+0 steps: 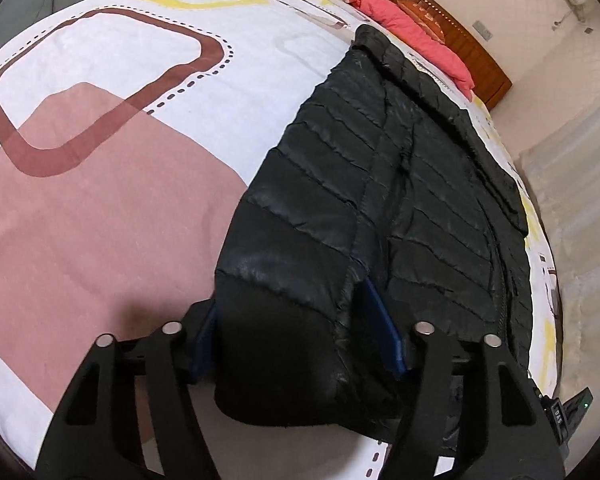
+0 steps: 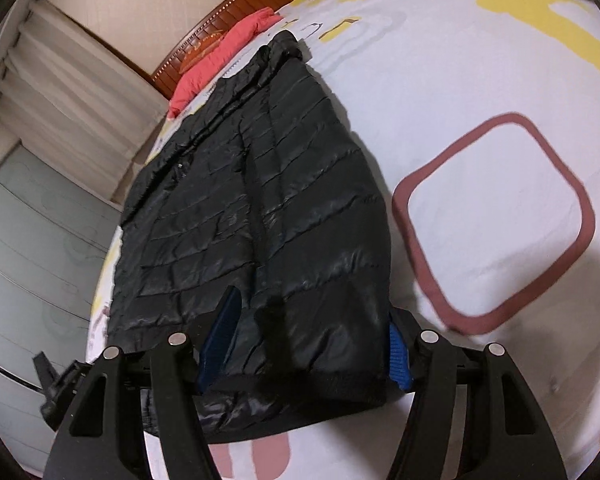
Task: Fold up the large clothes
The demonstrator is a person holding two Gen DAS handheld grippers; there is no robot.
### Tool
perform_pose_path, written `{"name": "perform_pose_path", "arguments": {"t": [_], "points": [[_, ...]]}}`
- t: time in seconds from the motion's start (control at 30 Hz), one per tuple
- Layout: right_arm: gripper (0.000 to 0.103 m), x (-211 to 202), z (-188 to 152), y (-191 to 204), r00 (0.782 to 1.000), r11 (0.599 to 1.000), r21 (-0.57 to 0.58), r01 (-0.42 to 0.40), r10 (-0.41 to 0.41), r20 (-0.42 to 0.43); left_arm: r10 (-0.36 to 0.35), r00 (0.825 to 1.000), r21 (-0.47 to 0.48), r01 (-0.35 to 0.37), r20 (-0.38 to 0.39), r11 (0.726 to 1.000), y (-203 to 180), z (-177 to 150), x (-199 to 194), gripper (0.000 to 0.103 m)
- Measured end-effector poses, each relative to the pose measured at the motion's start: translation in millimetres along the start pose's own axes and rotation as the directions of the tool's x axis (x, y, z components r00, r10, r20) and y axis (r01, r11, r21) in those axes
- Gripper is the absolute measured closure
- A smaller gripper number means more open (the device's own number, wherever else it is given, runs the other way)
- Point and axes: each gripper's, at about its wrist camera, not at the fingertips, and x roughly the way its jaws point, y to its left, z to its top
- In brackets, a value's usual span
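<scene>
Black quilted down jacket (image 1: 400, 184) lies lengthwise on the bed (image 1: 100, 208), collar end toward the headboard (image 1: 440, 28), hem end nearest both cameras. In the right wrist view the same jacket (image 2: 260, 200) sits toward the bed edge on the curtain side, with open patterned bedsheet (image 2: 480, 80) on the other side.

Left hand-held gripper (image 1: 296, 344): blue pads either side of a thick fold of jacket at the hem corner, fabric bunched between them, so clamped on the jacket. Right hand-held gripper (image 2: 312, 340): same picture, blue pads flanking the ribbed hem band, fabric filling the gap, clamped on the jacket. Neither view shows clearly which corner each one holds; both look to be on the hem end.

Step, my read: both hem grips made, the lengthwise fold (hem up toward collar) is about to start. The jacket looks already narrowed, one side panel lying over the body, but I can't confirm the sleeves are tucked.

Next move calls for: lift both ends level, carry the hem forward toward the collar, keep the two grippers parallel so the edge doesn't skew. Fabric is slick and puffy, so I'd expect slip and spring-back; set it down and press before letting go.

Red pillow (image 1: 412, 36) at the headboard, clear of the jacket's collar end. Curtain (image 2: 60, 80) and wardrobe doors (image 2: 28, 260) beyond the bed.
</scene>
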Motion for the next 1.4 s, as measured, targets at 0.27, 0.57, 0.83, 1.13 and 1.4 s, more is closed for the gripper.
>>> {"name": "perform_pose_path", "arguments": {"t": [0.27, 0.57, 0.83, 1.13, 1.4], "points": [[0.051, -6.2, -3.4, -15.1, 0.997, 0.995, 0.071, -0.075, 0.075, -0.004, -0.049, 0.999, -0.089, 0.049, 0.003, 0.995, 18.6, -1.8, -5.4, 0.05], [0.062, -6.1, -5.9, -14.8, 0.995, 0.993, 0.069, -0.1, 0.101, -0.006, -0.097, 0.995, -0.06, 0.097, 0.01, 0.993, 11.5, -2.2, -4.4, 0.073], [0.087, -15.7, -0.5, -11.3, 0.987, 0.985, 0.072, -0.158, 0.156, 0.038, -0.127, 0.988, -0.025, 0.13, 0.084, 0.991, 1.7, 8.2, -26.1, 0.091], [0.09, -56.6, 9.6, 17.3, 0.963, 0.975, -0.008, -0.223, 0.221, 0.152, -0.211, 0.964, 0.021, 0.21, 0.162, 0.977, -15.6, 18.9, -68.0, 0.093], [0.09, -102.3, 22.9, 52.0, 0.923, 0.954, -0.106, -0.28, 0.298, 0.244, -0.301, 0.916, 0.088, 0.288, 0.265, 0.954, -35.9, 31.1, -128.6, 0.094]]}}
